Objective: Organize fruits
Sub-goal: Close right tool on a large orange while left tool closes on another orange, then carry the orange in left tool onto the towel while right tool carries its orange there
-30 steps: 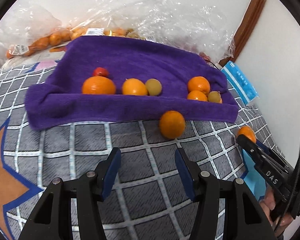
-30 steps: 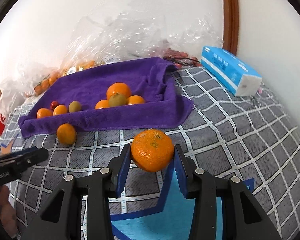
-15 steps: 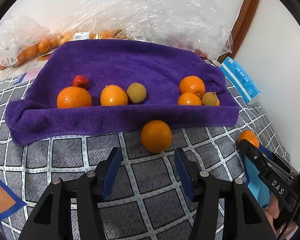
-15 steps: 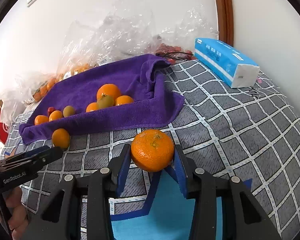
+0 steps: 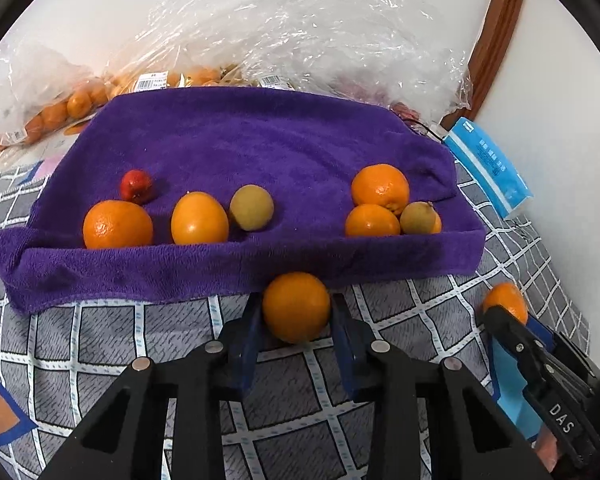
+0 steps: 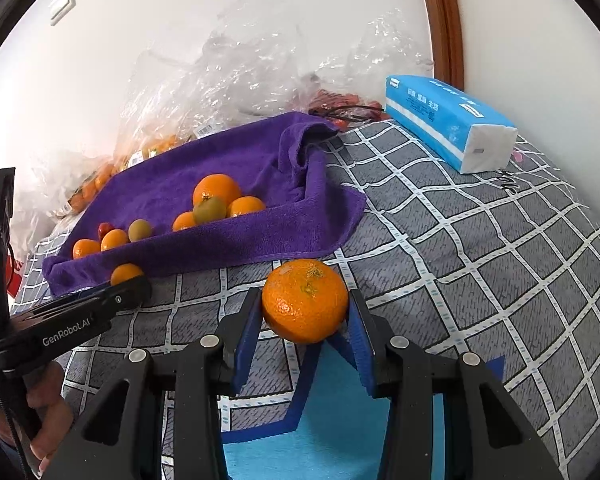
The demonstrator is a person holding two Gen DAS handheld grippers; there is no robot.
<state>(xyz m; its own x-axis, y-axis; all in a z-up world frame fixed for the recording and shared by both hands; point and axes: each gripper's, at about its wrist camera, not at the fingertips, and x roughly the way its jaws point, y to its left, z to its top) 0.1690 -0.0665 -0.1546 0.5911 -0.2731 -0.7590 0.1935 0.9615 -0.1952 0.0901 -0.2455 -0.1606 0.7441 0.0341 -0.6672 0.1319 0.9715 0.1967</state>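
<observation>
Left gripper (image 5: 296, 320), jaws having just closed, now pinches the stray orange (image 5: 296, 306) lying directly ahead of it, against the near hem of the purple towel (image 5: 260, 140). Right gripper (image 6: 305, 320) grips a mandarin (image 6: 305, 301). Beyond, sorted fruits (image 5: 200, 218) rest on the towel; both pieces appear ready for placing.

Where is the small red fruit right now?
In the left wrist view the small red fruit sits on the purple towel, at its left end, just behind the leftmost orange.
</observation>
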